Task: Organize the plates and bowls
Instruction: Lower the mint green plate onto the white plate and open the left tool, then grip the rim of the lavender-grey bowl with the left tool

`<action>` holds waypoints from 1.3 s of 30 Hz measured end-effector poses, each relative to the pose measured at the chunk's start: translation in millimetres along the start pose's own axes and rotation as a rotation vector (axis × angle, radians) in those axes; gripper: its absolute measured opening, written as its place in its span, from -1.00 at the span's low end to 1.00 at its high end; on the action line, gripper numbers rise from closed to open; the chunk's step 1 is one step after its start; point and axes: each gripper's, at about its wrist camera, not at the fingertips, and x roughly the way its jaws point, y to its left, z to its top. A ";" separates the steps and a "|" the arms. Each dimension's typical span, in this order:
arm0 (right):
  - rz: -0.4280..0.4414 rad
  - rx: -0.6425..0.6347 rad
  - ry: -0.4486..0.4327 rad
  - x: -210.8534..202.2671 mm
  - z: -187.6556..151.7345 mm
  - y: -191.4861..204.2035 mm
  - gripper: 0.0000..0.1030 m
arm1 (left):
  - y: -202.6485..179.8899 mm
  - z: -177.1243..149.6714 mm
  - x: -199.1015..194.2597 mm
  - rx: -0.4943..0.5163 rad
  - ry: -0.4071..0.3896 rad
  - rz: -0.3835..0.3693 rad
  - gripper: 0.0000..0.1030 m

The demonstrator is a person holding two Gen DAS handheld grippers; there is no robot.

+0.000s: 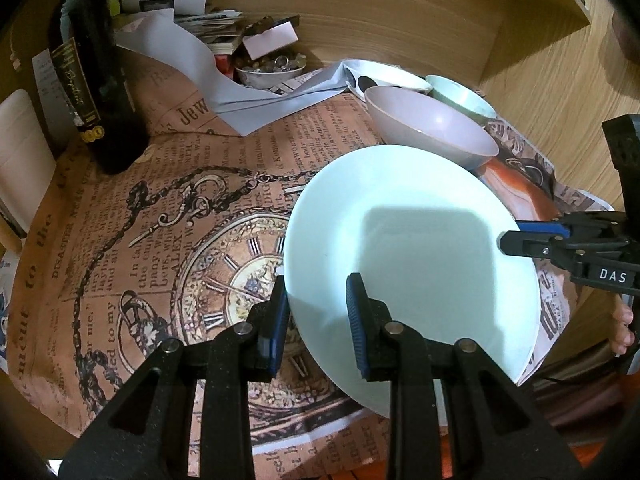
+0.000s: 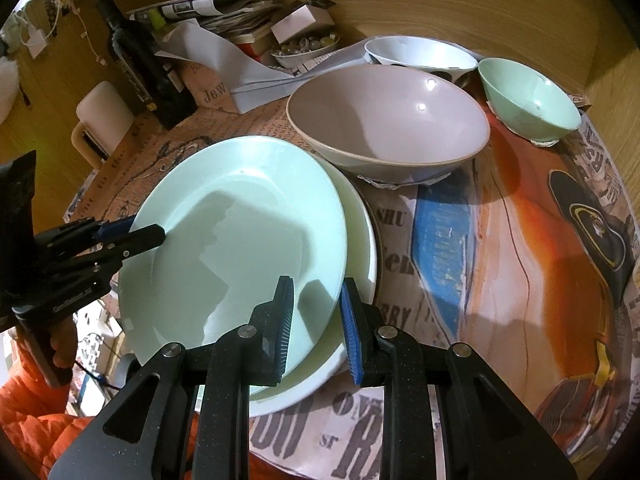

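A pale green plate (image 1: 408, 256) (image 2: 240, 232) hangs between both grippers, just over a cream plate (image 2: 362, 248) on the printed paper table cover. My left gripper (image 1: 318, 316) is shut on the green plate's near-left rim, one pad under it and one on top. From the opposite side my right gripper (image 2: 316, 320) is shut on the rim, and it shows at the right edge of the left wrist view (image 1: 520, 236). Behind the plates stand a mauve bowl (image 2: 384, 120) (image 1: 432, 128), a small green bowl (image 2: 528, 96) and a white bowl (image 2: 416, 52).
A dark bottle (image 1: 92, 80) stands at the back left. Loose papers (image 1: 192, 52), a small dish of beads (image 1: 272, 66) and a white box (image 1: 270, 38) crowd the back against a wooden wall. A person's orange sleeve (image 2: 36, 412) is at the lower left.
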 end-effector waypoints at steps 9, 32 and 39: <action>-0.042 -0.042 -0.015 -1.8 -1.4 6.6 -0.54 | -3.2 0.8 2.9 0.031 -0.006 0.010 -0.44; -0.159 -0.049 -0.215 -37.5 7.3 1.2 -0.05 | -4.2 45.5 -30.2 0.057 -0.143 0.019 0.07; -0.174 0.012 -0.311 -46.3 25.0 -15.0 0.16 | -13.7 88.0 -34.6 0.068 -0.208 0.006 0.22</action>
